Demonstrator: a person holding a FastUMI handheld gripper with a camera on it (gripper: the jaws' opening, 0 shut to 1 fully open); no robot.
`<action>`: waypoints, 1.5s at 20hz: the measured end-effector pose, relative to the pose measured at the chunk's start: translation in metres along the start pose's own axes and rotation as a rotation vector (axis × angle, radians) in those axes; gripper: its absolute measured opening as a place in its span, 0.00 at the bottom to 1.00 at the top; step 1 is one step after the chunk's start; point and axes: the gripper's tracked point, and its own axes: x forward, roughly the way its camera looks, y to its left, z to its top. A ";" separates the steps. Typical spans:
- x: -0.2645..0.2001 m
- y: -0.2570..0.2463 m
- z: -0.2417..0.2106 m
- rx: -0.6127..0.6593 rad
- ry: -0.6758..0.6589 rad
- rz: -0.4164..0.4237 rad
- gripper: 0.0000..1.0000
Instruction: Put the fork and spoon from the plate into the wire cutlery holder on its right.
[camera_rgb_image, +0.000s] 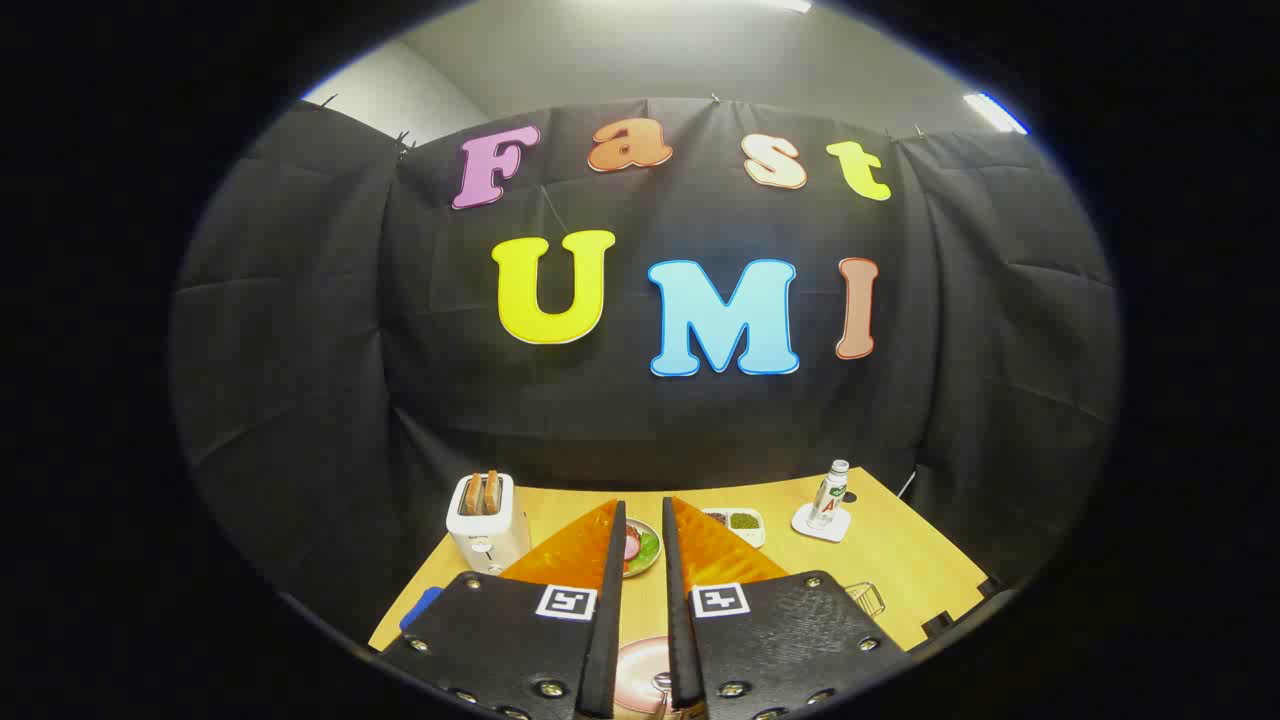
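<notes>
My gripper (644, 503) is held high over a wooden table (905, 560). Its two fingers stand almost together, with a thin slit and nothing between them. Down in that slit, under the fingers, I see part of a pink plate (632, 668) with a bit of shiny metal cutlery (661, 684) on it. I cannot tell whether that is the fork or the spoon. The wire cutlery holder (866, 597) stands to the right of the plate, partly hidden behind my right finger.
Just beyond the fingertips lies a small plate of food (645, 548). A white toaster (487, 520) holding toast stands at the back left. A divided white dish (742, 523) and a bottle (829, 494) on a white coaster are at the back right. A blue object (421, 607) lies near the table's left edge.
</notes>
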 end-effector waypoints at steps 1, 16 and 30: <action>0.000 -0.001 -0.001 0.002 0.001 0.001 0.21; -0.001 0.000 -0.015 0.008 0.038 0.021 0.21; 0.017 -0.035 -0.198 0.058 0.543 -0.093 0.21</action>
